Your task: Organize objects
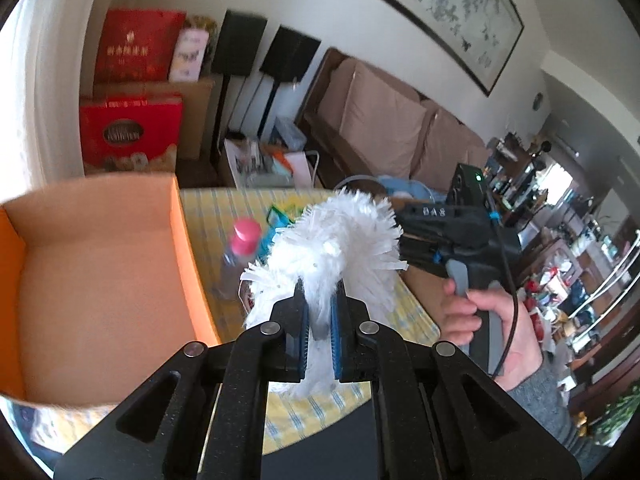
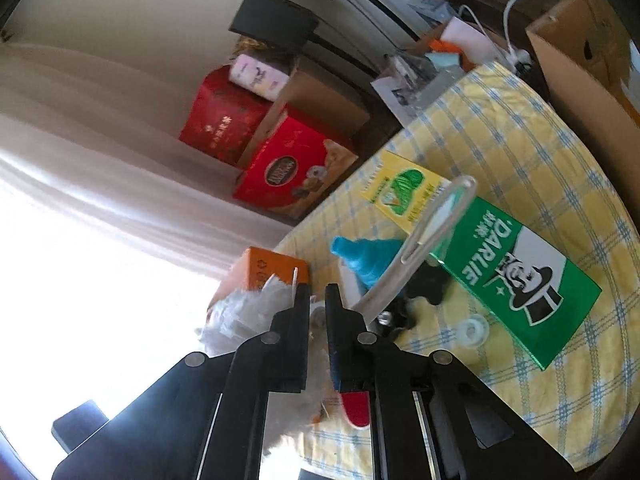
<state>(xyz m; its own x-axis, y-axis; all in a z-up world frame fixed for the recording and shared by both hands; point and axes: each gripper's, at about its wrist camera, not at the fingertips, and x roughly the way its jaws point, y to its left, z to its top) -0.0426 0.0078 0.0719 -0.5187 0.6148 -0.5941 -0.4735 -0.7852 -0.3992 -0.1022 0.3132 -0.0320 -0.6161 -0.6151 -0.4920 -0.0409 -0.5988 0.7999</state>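
Ahead of me a brown sofa (image 1: 384, 120) with tan cushions stands against a white wall, under a framed painting (image 1: 448, 12) of branches. Red gift boxes (image 1: 132, 92) and brown cartons are stacked in the corner beside two black speakers (image 1: 264, 52) on stands. A pale curtain (image 2: 120, 168) glows with strong daylight. Far right, what look like crowded shelves (image 1: 560, 240) blur together.

I see fluffy white fibre duster (image 1: 336, 240), matt cardboard box (image 1: 100, 280), glossy green carton (image 2: 516, 276), woven check cloth on worktop (image 2: 520, 132), matt blk plastic left tool (image 1: 320, 312).
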